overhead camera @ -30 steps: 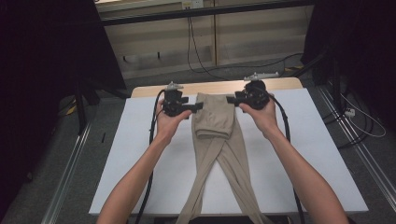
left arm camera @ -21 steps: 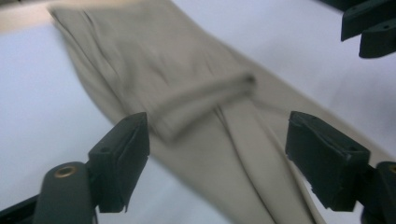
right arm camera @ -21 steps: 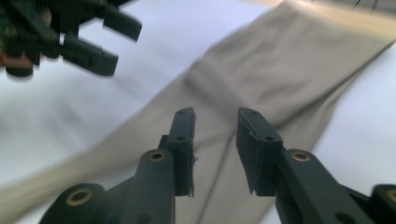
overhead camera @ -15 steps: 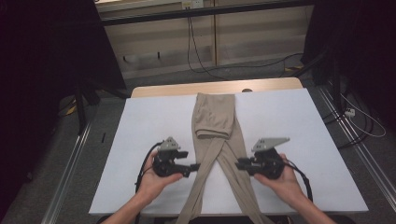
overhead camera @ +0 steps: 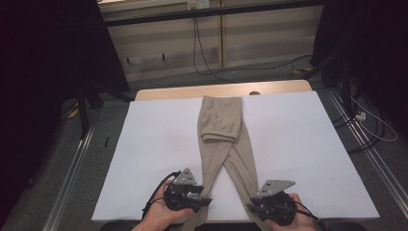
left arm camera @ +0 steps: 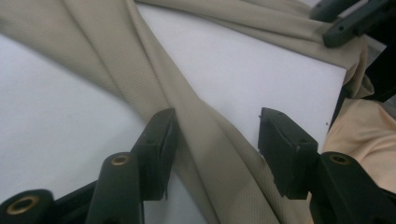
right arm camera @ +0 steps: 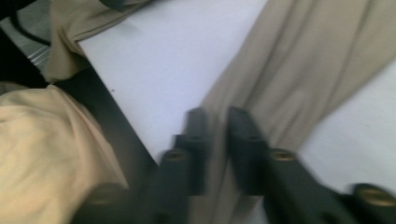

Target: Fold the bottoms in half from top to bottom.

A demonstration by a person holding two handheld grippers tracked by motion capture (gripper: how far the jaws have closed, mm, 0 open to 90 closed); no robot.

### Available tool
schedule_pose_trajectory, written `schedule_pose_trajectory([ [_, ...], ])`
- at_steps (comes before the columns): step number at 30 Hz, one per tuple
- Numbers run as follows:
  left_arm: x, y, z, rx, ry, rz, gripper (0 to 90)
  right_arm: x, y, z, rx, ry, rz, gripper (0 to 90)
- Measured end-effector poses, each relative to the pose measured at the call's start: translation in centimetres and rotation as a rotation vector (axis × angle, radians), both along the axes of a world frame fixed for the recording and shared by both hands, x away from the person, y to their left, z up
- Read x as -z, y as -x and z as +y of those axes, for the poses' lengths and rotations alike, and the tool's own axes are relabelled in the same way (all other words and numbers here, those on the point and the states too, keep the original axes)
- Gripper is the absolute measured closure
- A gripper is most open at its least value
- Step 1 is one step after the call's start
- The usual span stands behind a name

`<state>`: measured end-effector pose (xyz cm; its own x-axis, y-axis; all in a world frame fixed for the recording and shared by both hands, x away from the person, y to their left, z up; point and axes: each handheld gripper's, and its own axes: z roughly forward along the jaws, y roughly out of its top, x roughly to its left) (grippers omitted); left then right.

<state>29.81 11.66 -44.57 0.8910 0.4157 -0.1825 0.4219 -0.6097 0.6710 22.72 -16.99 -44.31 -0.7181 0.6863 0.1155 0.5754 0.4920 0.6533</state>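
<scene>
1. Beige knit trousers (overhead camera: 222, 139) lie flat on the white-covered counter (overhead camera: 154, 144): waistband at the far edge with the top folded over, the two legs crossing midway and running off the near edge.
2. The left gripper (overhead camera: 204, 201) sits at the near edge beside the left-hand trouser leg (left arm camera: 205, 140). In the left gripper view its jaws straddle that leg half-open; they have just been closing, with cloth between them but the pads not yet pressing it.
3. The right gripper (overhead camera: 251, 208) sits at the right-hand trouser leg (right arm camera: 280, 79). In the right gripper view, though blurred, its jaws stand narrow and have just been closing, with a fold of the leg pinched between them.
4. Judged step: taking hold of both leg ends near the hems, probably to fold them toward the waistband.
5. To do this well, the left jaws should close on the full width of the leg with all layers gathered, at a level matching the right grip.
6. Any lift should be even on both sides, so the crossed legs do not twist further or drag the folded top.
</scene>
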Motion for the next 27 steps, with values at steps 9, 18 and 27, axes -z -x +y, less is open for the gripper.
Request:
schedule_pose_trajectory([
  [9, -0.2, 0.1, 0.2, -0.005, 0.027, 0.013, 65.9, -0.2, -0.2, 2.6, -0.084, -0.069, 0.0, 90.0],
  [18, -0.7, -0.1, 0.5, -0.001, 0.055, 0.021, 89.9, 0.5, -0.7, 6.7, -0.139, -0.096, 0.056, 90.0],
  [27, -1.5, 0.1, 0.3, 0.015, 0.106, 0.029, 90.0, 0.9, -0.2, 8.3, -0.186, -0.133, 0.087, 83.7],
])
